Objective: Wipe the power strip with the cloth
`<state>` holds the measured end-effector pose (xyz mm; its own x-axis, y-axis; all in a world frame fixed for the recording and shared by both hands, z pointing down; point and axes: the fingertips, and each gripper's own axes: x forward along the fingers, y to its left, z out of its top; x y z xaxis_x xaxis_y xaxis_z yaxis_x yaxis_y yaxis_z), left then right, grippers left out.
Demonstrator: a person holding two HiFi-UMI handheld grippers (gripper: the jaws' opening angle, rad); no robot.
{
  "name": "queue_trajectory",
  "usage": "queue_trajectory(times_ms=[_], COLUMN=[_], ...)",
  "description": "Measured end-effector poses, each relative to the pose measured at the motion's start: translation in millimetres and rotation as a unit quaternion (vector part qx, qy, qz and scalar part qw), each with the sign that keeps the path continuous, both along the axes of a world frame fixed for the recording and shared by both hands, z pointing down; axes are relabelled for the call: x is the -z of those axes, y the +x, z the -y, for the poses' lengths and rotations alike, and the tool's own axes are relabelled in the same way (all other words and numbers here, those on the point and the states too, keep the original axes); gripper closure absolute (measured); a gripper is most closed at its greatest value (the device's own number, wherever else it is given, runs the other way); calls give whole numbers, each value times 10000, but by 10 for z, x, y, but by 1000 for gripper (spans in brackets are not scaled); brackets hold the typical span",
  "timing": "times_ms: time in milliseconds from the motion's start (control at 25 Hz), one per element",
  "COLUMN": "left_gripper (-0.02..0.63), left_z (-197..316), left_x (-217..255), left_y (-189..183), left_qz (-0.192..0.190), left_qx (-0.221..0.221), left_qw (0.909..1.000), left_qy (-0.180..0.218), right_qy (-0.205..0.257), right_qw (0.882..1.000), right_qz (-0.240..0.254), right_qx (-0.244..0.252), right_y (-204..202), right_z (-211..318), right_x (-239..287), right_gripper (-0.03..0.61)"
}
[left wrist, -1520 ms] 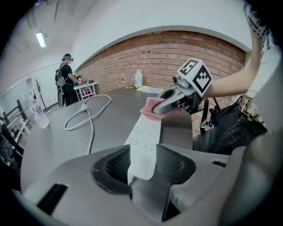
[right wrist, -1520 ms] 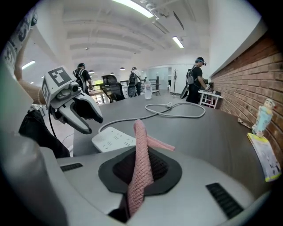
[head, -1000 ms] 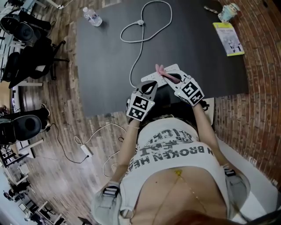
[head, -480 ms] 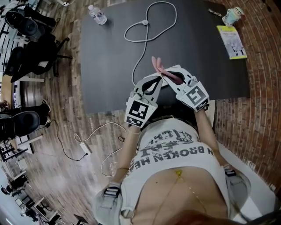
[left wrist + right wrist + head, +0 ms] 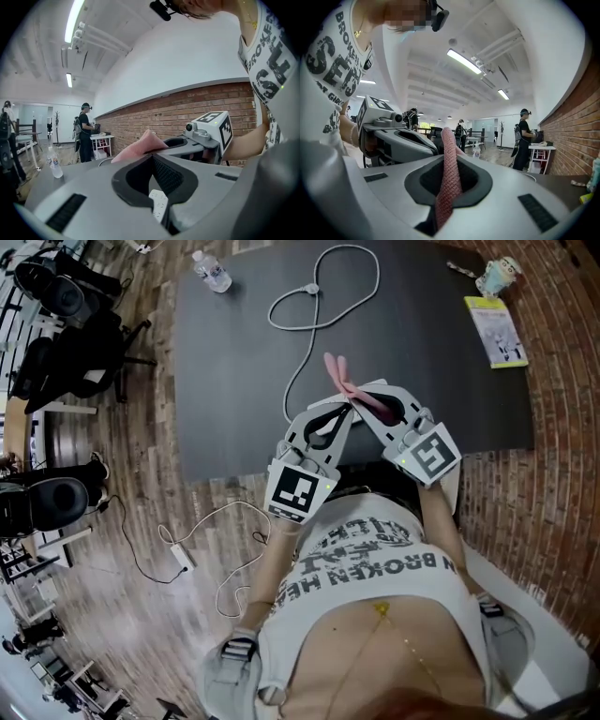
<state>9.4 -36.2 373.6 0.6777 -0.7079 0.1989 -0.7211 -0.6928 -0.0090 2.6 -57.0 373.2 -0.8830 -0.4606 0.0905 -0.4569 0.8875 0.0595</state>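
Indoor and evenly bright. Light came from ceiling tubes (image 5: pixel 75 21) (blown out to pure white in both gripper views), with a soft sheen on the white wall (image 5: pixel 187 61). The head view was flatter: black table (image 5: pixel 234 381) matte, no hard shadows, floor (image 5: pixel 141 615) smeared toward the corners. Heavy fisheye bending, with a dark vignette ringing the gripper views. Cloth (image 5: pixel 449 178) weave was sharp up close; distant people (image 5: pixel 522 136) soft.

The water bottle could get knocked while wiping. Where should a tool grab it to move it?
Probably best to take the water bottle around its clear body, below the cap, with the tool coming in level from the near side: it stands upright near the table's far left corner.
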Motion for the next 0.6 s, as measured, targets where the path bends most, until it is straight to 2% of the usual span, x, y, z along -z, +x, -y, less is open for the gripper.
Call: queue_trajectory(times_ms=[600], left_gripper=[606], left_z=[-1], left_x=[61], left_y=[-11], left_qz=[64], left_qx=[-63], left_qw=[9999], left_qy=[44], right_qy=[16], right_qw=[9998], right_qz=[-78], right_qx=[-179], right_y=[84], right_z=[-15], right_x=[63], right_gripper=[562])
